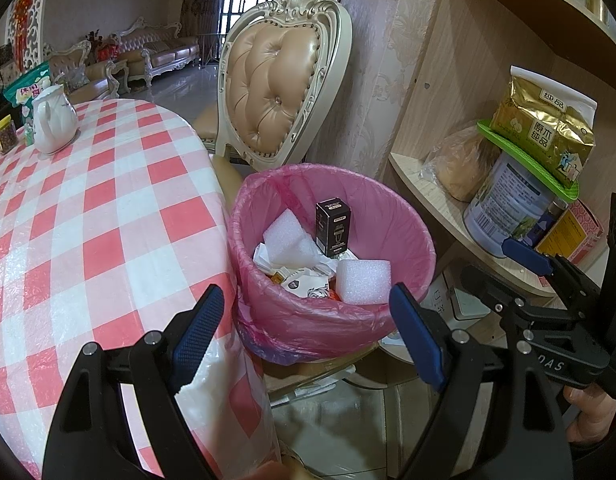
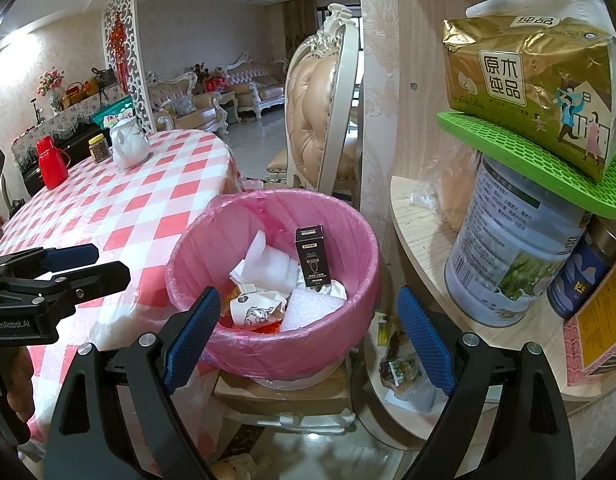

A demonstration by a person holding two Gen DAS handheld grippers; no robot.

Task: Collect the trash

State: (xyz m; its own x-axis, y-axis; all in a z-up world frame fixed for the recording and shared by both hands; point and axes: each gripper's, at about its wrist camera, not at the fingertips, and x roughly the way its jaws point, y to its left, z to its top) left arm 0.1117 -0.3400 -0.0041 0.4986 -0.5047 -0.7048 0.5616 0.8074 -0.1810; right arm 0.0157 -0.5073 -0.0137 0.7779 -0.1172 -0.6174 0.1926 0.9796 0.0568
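A bin lined with a pink bag (image 1: 308,316) (image 2: 300,344) stands between the table and the shelf unit. Inside lie white foam blocks (image 1: 362,280) (image 2: 312,304), a black box (image 1: 333,228) (image 2: 313,260) standing upright, and paper scraps (image 2: 252,312). My left gripper (image 1: 308,336) is open and empty just in front of the bin's near rim; it also shows in the right wrist view (image 2: 100,264) over the table edge. My right gripper (image 2: 308,336) is open and empty before the bin; it also shows in the left wrist view (image 1: 504,260).
A round table with a red-and-white checked cloth (image 1: 88,220) (image 2: 140,208) holds a white teapot (image 1: 54,120) (image 2: 128,144), a jar (image 2: 99,148) and a red flask (image 2: 52,164). A padded chair (image 1: 276,80) stands behind the bin. Wooden shelves (image 1: 428,184) hold a tin (image 2: 512,256) and a gold pack (image 2: 532,72).
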